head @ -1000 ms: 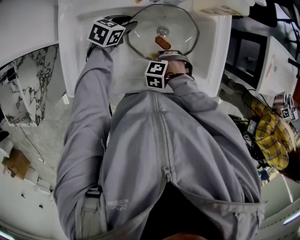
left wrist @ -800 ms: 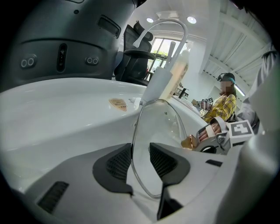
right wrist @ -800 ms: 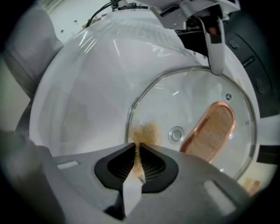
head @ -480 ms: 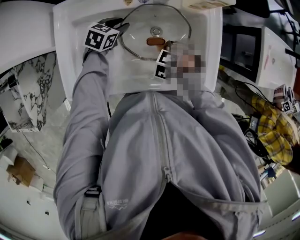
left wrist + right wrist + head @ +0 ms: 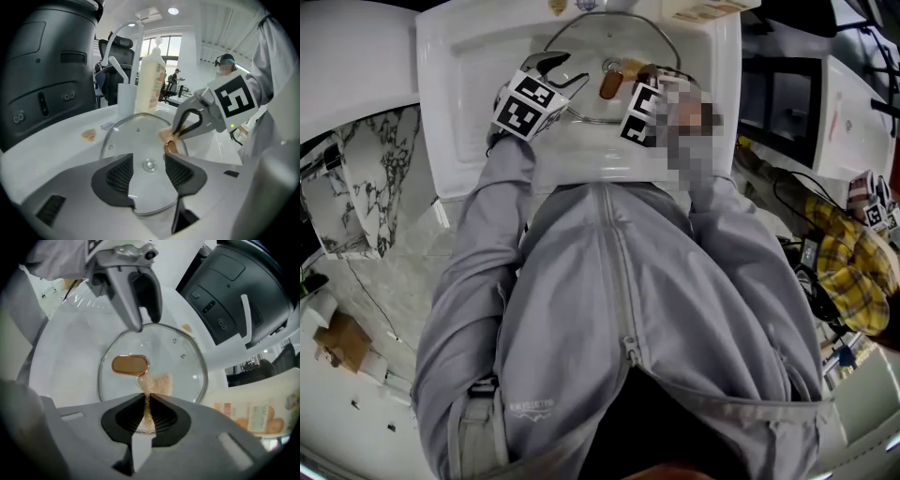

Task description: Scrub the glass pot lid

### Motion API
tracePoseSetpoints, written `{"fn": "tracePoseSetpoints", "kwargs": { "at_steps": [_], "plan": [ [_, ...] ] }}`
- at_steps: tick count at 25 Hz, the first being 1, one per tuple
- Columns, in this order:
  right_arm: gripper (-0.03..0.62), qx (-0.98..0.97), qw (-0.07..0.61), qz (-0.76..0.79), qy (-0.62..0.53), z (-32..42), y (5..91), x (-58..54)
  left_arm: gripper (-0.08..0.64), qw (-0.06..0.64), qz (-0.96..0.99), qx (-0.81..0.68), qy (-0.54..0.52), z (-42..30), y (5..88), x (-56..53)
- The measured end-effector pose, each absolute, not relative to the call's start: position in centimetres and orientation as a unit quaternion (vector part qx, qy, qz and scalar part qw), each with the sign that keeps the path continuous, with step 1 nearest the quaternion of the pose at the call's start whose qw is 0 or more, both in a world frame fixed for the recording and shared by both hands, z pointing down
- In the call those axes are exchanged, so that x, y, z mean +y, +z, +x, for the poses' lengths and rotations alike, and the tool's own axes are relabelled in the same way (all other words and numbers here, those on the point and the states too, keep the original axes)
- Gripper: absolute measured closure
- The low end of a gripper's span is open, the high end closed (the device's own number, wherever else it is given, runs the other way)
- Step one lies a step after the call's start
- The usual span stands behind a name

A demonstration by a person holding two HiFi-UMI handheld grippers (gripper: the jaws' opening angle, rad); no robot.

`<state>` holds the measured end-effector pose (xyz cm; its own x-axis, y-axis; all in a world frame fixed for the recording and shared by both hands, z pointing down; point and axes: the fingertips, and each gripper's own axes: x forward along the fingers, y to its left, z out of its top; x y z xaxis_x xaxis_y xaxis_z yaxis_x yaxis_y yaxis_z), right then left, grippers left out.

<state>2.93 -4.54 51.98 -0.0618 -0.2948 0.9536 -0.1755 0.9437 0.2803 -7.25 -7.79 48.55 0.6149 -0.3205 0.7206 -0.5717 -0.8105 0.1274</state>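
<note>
The glass pot lid [image 5: 592,49] lies in the white sink [image 5: 469,84], its copper handle [image 5: 611,82] on top. My left gripper [image 5: 551,67] is at the lid's left rim. In the left gripper view its jaws are opening, and the lid [image 5: 131,140] and its rim show in the gap of the left gripper [image 5: 148,159], untouched by the pads. My right gripper [image 5: 147,397] is shut on a thin tan scrub pad [image 5: 159,383] that rests on the lid [image 5: 183,366] beside the handle [image 5: 130,365]. The left gripper [image 5: 145,324] hangs over the far rim.
A soap bottle [image 5: 151,79] and a white faucet [image 5: 123,37] stand behind the sink. A large dark appliance [image 5: 42,70] sits beside it. A small sticker [image 5: 88,135] is on the sink's floor. The person's grey jacket fills the lower head view.
The left gripper shifted right and nearer the person, and its jaws came off the lid's rim. The lid's handle has turned. The right gripper moved up onto the lid with the pad.
</note>
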Motion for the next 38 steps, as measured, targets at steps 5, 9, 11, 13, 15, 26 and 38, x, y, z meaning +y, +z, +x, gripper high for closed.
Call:
{"fn": "tracePoseSetpoints", "kwargs": {
  "at_steps": [5,9,11,13,15,26,38],
  "plan": [
    [0.563,-0.736,0.636,0.207,-0.102,3.4,48.7,-9.2,0.347,0.252,0.866,-0.285,0.325,-2.3,49.1,-5.8],
    [0.563,-0.744,0.607,0.229,-0.162,3.5,46.0,-11.6,0.348,0.278,0.84,-0.312,0.346,-1.3,50.5,-5.7],
    [0.563,-0.744,0.598,0.23,-0.191,3.1,45.4,-12.2,0.383,0.296,0.832,-0.306,0.355,-1.3,51.1,-5.2],
    [0.563,-0.746,0.591,0.226,-0.209,2.5,45.4,-12.7,0.408,0.313,0.829,-0.302,0.352,-1.2,51.2,-4.9],
    [0.563,-0.747,0.589,0.218,-0.215,1.9,46.0,-13.1,0.413,0.319,0.827,-0.303,0.35,-1.0,51.2,-4.9],
    [0.563,-0.761,0.595,0.167,-0.196,2.1,51.9,-8.5,0.42,0.323,0.826,-0.311,0.342,-0.5,51.4,-4.8],
    [0.563,-0.784,0.597,0.096,-0.139,2.5,56.4,-0.8,0.425,0.322,0.824,-0.312,0.346,-0.6,51.3,-4.6]
  ]
}}
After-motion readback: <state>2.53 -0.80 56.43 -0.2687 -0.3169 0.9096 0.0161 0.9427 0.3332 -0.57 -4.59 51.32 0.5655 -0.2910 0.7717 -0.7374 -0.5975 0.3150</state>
